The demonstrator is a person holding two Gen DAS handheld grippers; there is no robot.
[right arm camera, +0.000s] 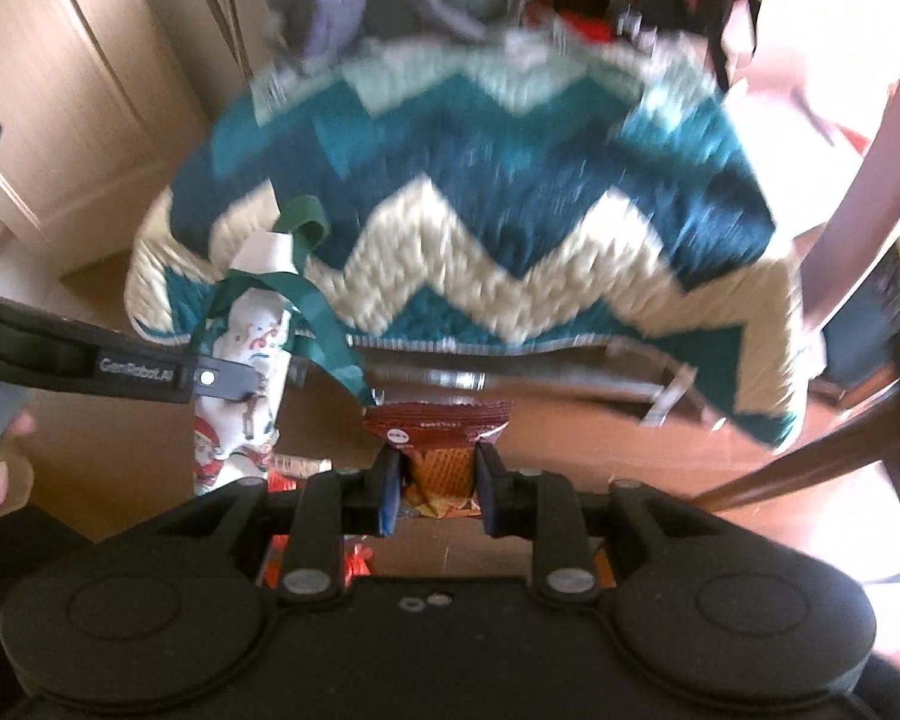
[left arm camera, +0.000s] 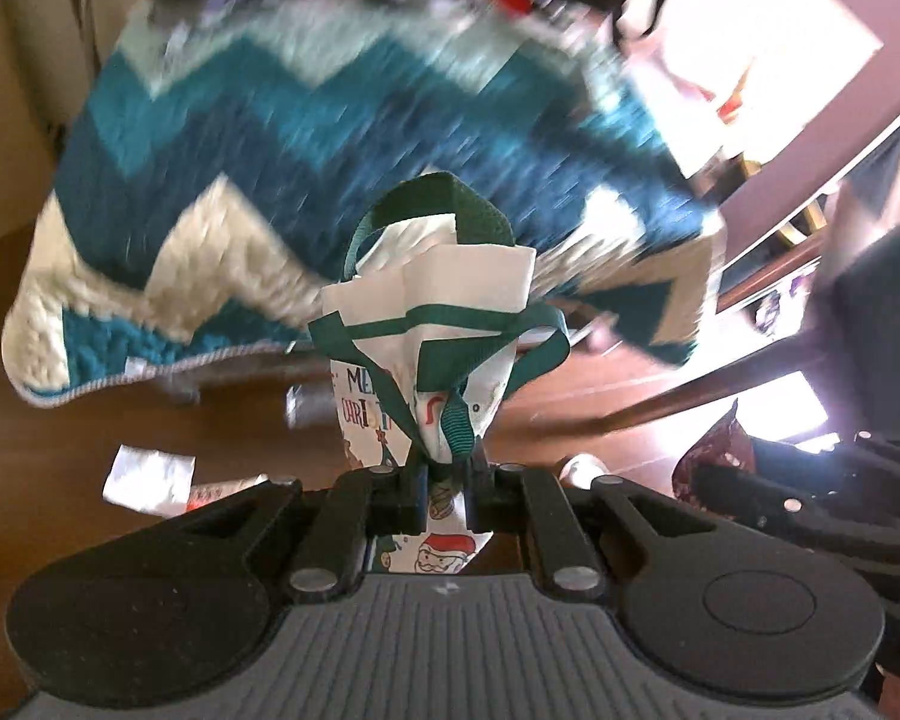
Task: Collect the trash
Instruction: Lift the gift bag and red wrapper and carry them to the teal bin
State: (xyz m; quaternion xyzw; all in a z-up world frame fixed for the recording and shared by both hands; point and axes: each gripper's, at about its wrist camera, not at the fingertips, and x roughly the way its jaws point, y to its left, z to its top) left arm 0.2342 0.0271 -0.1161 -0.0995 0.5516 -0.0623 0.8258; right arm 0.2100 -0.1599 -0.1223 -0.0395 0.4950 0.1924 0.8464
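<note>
Your left gripper [left arm camera: 444,480], frame centre, is pinching Christmas gift bag [left arm camera: 432,324] by its green handle, keeping it hanging as collector. Your right gripper [right arm camera: 438,480] is clamping snack wrapper [right arm camera: 441,429], lower centre, ready for bagging.

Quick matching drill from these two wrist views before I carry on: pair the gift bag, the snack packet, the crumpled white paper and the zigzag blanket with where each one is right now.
Things:
1. Christmas gift bag
2. red snack packet
3. crumpled white paper
4. zigzag blanket

Places:
A. lying on the wooden floor
B. clamped in the right gripper
C. draped over furniture behind both grippers
D. pinched, with its green ribbon handle, in the left gripper

Pairs: 1-D, 2-B, 3-A, 4-C
</note>
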